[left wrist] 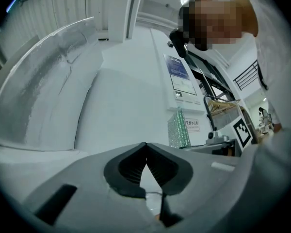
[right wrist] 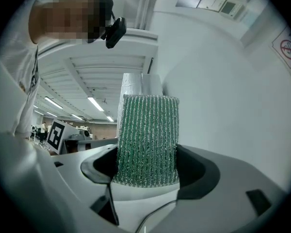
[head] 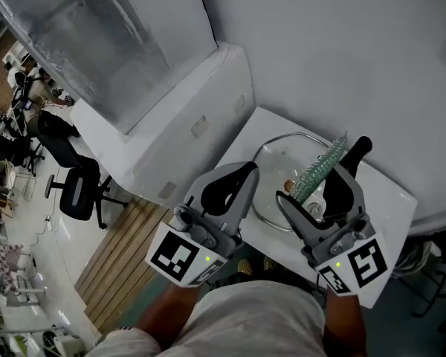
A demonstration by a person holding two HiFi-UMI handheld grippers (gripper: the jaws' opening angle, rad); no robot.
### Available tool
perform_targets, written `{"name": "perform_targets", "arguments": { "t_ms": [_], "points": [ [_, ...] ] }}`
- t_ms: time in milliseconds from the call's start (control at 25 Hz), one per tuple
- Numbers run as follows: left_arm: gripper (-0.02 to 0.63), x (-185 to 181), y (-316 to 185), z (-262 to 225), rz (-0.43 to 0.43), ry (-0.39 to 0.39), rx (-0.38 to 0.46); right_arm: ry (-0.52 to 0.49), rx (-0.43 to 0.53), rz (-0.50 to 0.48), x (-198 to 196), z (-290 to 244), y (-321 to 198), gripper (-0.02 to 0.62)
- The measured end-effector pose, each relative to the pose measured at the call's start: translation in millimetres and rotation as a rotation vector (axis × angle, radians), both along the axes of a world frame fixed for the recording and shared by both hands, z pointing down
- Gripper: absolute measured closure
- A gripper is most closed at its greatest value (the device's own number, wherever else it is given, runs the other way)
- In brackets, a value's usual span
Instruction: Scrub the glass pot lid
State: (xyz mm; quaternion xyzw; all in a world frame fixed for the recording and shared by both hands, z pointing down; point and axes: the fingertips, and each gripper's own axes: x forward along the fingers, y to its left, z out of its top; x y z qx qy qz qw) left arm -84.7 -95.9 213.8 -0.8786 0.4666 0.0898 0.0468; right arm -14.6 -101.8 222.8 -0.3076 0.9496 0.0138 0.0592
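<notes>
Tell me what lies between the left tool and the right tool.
In the head view, the glass pot lid shows between them, on the white counter.

Looking down, I am seeing a black office chair (head: 78,192) standing at nine o'clock on the pale floor (head: 41,259). A strip of wooden slats (head: 126,251) is lying at eight o'clock. A frosted plastic cover (head: 97,36) is leaning at eleven o'clock. The white worktop (head: 390,192) is reaching toward three o'clock. In the right gripper view, a red prohibition sign (right wrist: 287,45) is hanging on the wall at two o'clock.
</notes>
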Motion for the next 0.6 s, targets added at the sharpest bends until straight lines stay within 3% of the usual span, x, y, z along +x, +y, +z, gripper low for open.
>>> {"name": "perform_targets", "arguments": {
  "t_ms": [600],
  "points": [
    [0.591, 5, -2, 5, 0.008, 0.001, -0.008, 0.009, -0.011, 0.043, 13, 15, -5, 0.247]
  ]
}}
